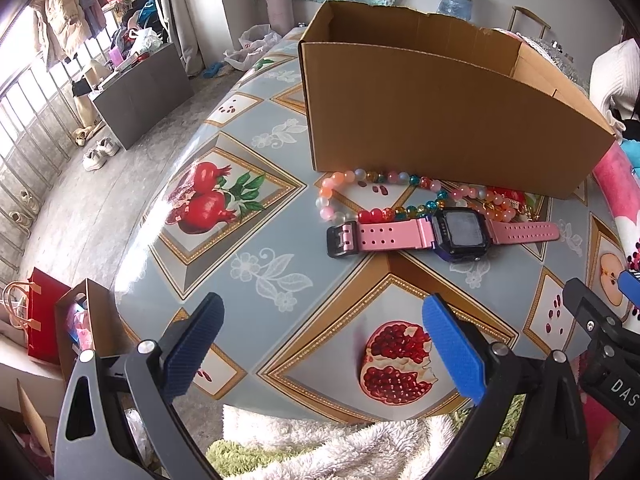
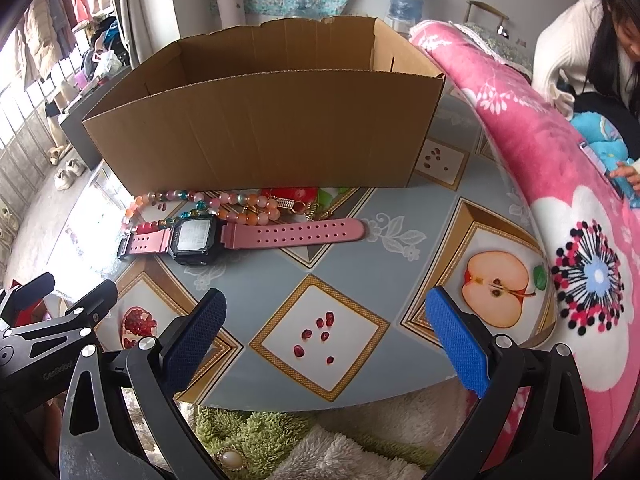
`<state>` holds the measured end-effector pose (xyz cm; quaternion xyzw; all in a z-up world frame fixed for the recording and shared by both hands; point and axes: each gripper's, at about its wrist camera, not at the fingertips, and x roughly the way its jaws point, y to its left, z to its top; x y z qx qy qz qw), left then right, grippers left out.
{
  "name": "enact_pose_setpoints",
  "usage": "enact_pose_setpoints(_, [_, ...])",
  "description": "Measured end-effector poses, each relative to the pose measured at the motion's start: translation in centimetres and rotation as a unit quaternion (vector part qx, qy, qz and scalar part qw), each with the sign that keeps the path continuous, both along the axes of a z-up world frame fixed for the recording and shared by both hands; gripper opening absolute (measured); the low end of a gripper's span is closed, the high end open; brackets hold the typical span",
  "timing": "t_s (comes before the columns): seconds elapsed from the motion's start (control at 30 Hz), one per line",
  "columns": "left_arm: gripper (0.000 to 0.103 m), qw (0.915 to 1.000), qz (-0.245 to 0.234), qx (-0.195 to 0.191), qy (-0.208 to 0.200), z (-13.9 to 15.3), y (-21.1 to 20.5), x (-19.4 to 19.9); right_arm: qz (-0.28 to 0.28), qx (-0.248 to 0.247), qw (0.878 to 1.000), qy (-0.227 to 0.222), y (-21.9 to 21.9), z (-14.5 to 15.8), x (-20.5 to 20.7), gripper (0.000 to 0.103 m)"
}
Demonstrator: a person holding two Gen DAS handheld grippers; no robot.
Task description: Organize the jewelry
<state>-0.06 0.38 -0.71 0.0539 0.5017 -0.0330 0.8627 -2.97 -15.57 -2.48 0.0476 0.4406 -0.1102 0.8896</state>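
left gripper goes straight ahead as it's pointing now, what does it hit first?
Probably the pink watch: it lies across the line ahead of the open left gripper, with only bare tablecloth before it. The bead necklace and cardboard box sit just behind. Height above the table is unclear.

both wrist cams low, facing fwd - share watch point(image 1: 460, 236) point(image 2: 196, 240) & box point(image 1: 440, 120) point(image 2: 264, 128).

Matt corrugated cardboard box point(image 2: 264, 132), glossy tablecloth point(image 1: 280, 240), shiny glassy beads point(image 1: 372, 178), plastic watch point(image 1: 444, 234).
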Motion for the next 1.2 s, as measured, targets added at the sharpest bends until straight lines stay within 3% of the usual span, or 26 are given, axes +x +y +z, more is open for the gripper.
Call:
enact_pose_setpoints(0.9, [0.098, 0.9998, 0.004, 0.001, 0.017, -0.5, 0.1, 0.5, 0.015, 0.001, 1.000, 0.005, 0.3, -0.3, 0.5, 0.096])
enact_pose_setpoints(1.2, [0.098, 0.9981, 0.004, 0.009, 0.060, -3.1, 0.0, 2.3, 0.026, -0.004, 0.999, 0.029, -0.2, -2.3, 2.1, 0.096])
